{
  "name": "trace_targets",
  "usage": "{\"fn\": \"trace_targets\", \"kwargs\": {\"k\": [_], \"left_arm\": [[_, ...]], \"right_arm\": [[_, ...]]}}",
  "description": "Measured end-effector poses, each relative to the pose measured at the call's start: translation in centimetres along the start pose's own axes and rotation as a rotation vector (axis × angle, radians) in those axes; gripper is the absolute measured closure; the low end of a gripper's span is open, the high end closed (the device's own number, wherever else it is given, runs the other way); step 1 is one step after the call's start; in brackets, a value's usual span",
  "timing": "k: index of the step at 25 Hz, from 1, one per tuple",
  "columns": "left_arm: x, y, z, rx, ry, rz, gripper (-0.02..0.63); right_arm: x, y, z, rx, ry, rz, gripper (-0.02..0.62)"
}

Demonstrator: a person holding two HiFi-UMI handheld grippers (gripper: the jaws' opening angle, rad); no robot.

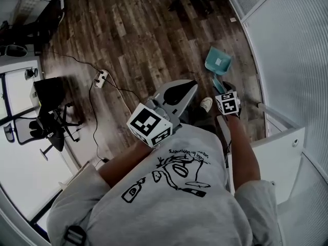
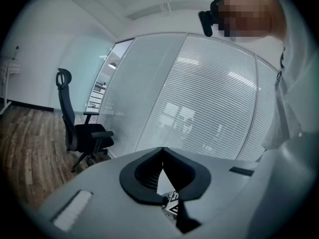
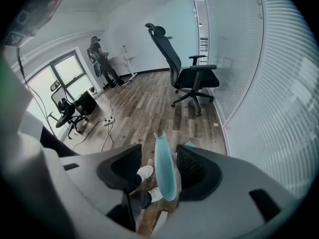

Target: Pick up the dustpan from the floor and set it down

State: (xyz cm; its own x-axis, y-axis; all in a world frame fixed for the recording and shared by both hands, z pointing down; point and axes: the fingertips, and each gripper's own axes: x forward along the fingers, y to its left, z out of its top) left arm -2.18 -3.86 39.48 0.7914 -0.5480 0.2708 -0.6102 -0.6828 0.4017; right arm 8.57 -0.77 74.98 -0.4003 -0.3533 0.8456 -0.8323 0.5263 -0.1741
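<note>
Reading this as the set-down, I see my right tongs wide around the handle of the dustpan, which lies on the floor, upper right of the head view. Left tongs are pinched together, empty. Next I'd lift straight off without snagging the handle.

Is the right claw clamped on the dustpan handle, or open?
Open: right gripper fingers stand apart, a gap beside the dustpan handle between them.

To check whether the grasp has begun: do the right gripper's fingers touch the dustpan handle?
Cannot tell. In the right gripper view the dustpan handle stands between the fingers, clear of the one at picture left, but overlapping the other's edge.
</note>
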Motion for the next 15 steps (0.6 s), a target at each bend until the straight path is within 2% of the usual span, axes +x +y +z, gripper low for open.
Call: {"fn": "trace_targets", "kwargs": {"k": [15], "left_arm": [[-0.6,0.5,-2.7,-0.036,0.048,0.015,0.604]], "right_arm": [[2.9,0.4,-2.3,-0.031,0.047,-0.003,0.403]]}}
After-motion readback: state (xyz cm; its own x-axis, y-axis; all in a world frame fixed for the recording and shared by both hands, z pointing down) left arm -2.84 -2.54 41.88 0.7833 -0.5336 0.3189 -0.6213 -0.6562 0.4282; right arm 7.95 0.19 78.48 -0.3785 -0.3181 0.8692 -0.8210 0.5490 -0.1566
